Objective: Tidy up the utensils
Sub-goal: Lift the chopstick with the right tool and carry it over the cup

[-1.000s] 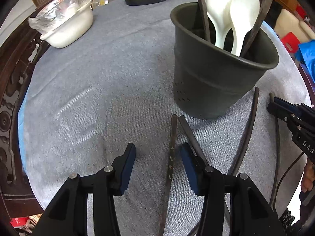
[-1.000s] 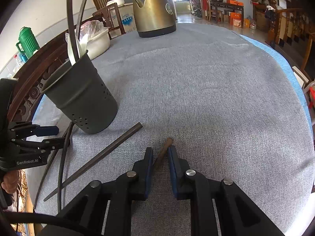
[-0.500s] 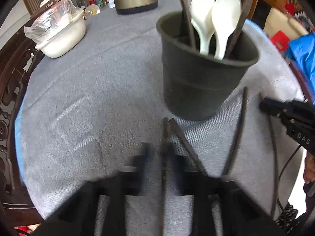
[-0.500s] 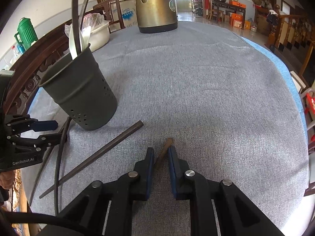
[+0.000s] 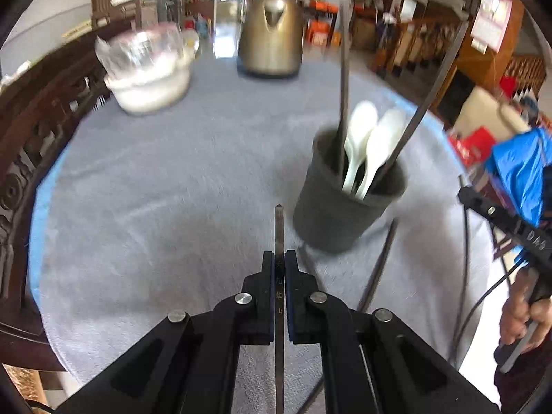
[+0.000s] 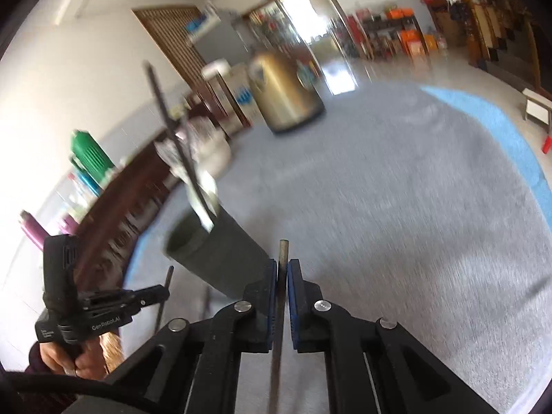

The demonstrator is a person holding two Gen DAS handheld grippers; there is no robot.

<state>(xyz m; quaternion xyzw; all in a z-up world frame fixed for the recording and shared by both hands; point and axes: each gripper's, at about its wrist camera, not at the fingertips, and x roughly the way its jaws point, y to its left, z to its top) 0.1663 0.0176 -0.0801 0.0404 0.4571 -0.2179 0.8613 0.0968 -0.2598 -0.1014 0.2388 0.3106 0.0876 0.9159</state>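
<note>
counter (image 5: 165, 179): round, grey cloth over it, blue edge showing at the rim, dark carved wood border on the left
utensil holder (image 5: 338, 220): dark cup standing on the cloth, right of centre; white spoons and dark chopsticks upright inside
loose chopsticks (image 5: 379, 269): dark, lying flat on the cloth just beside the holder's base
kettle (image 5: 272, 38): gold-coloured, far side
white bowl (image 5: 151, 89): far left, clear plastic on top
</note>
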